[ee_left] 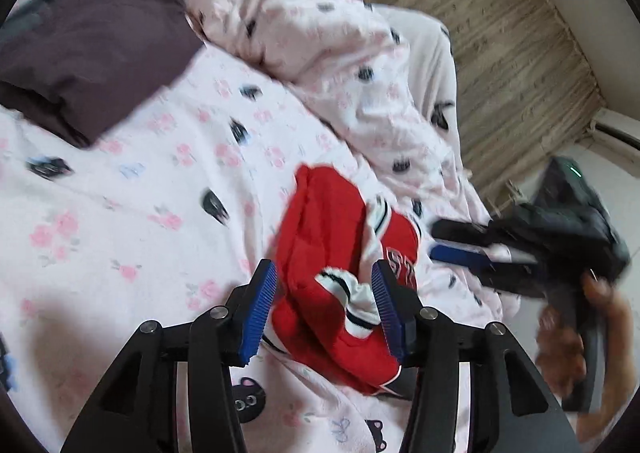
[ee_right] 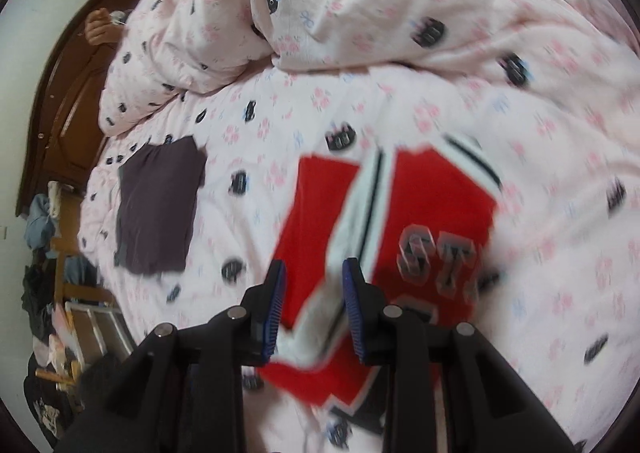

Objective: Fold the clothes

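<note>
Straddling red jersey (ee_left: 320, 229), left tongs (ee_left: 324, 313) and right tongs (ee_right: 314, 309) spread, ungripped; lettering blurred.

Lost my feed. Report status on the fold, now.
Left gripper open over red jersey. Right gripper open, white trim between fingers. Jersey bunched on bed sheet. Folded purple garment lies apart.

Jersey (ee_right: 424, 209) lies on the bed (ee_right: 360, 113), near its front edge. Folded garment (ee_right: 158, 205) lies on the bed to the jersey's left, well apart. Bunched duvet (ee_right: 360, 1) sits behind both, along the bed's far side.
</note>
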Motion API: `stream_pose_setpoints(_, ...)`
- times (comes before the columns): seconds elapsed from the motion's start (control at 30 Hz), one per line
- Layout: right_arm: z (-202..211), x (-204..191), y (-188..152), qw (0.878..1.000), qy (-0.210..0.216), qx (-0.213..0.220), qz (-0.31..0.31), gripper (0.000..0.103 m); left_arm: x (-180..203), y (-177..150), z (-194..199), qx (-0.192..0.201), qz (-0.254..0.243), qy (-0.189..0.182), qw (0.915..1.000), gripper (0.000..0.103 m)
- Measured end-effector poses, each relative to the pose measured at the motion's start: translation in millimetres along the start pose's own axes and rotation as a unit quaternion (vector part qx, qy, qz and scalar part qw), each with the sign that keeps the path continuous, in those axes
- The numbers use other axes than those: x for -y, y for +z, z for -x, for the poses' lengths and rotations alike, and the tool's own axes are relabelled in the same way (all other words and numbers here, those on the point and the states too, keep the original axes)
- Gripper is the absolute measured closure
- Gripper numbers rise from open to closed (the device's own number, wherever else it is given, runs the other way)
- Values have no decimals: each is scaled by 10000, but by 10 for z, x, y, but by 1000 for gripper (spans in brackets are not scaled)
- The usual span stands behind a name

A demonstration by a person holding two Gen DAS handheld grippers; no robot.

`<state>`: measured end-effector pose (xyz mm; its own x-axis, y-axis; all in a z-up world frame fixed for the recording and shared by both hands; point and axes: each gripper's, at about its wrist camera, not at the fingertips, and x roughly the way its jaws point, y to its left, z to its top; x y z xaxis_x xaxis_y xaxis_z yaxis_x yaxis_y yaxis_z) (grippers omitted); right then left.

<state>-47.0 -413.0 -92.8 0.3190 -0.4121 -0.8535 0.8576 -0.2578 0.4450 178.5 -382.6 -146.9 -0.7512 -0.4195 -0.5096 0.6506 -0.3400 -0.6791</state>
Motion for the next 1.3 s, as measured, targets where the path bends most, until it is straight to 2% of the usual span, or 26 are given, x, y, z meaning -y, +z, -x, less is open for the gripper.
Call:
stream_pose_setpoints(0.03,62,58,-104,10000,42,55,-15,61,-4,-6,-57,-99,3,-5,10000,59)
stream_pose_setpoints(0.1,179,185,-320,9997,49,207,-89,61,14,-30,-120,-138,-117,73,9998,59)
stream_pose_setpoints(0.2,283,389,-636,9988,1,398,-281,61,0,-76,-176,-291,-236,460,9982,59)
stream_pose_setpoints(0.27,320,567,-851,9975,26,499,-494,59,-119,-111,-174,-355,-42,701,9969,59)
stream_pose_setpoints(0.33,280,742,-1011,9960,169,474,-740,58,-192,-131,-152,-363,58,761,9964,59)
stream_pose_setpoints(0.43,183,964,-1202,9928,362,425,-1060,58,-147,-164,-93,-279,-149,932,9951,59)
stream_pose_setpoints(0.57,90,1166,-1356,9869,742,500,-1340,58,-143,-138,-50,-331,-145,948,9948,59)
stream_pose_setpoints(0.7,51,1288,-1366,9777,1265,676,-1533,53,31,69,57,-448,-410,585,9964,59)
stream_pose_setpoints(0.8,-2,1304,-1340,9741,1495,737,-1530,52,55,252,117,-661,-496,330,9960,58)
stream_pose_setpoints(0.87,-58,1293,-1322,9727,1613,757,-1486,52,-2,368,78,-883,-505,252,9945,58)
stream_pose_setpoints(0.97,-142,1281,-1296,9709,1748,787,-1433,50,-96,488,-96,-1262,-601,185,9900,50)
stream_pose_setpoints(1.07,-213,1274,-1248,9704,1801,806,-1394,50,-138,529,-230,-1490,-580,-172,9870,50)
stream_pose_setpoints(1.17,-236,1254,-1199,9709,1817,790,-1345,50,-122,486,-269,-1463,-724,-408,9858,50)
stream_pose_setpoints(1.3,-245,1249,-1190,9706,1855,780,-1320,49,-184,423,-358,-1683,-459,-504,9834,50)
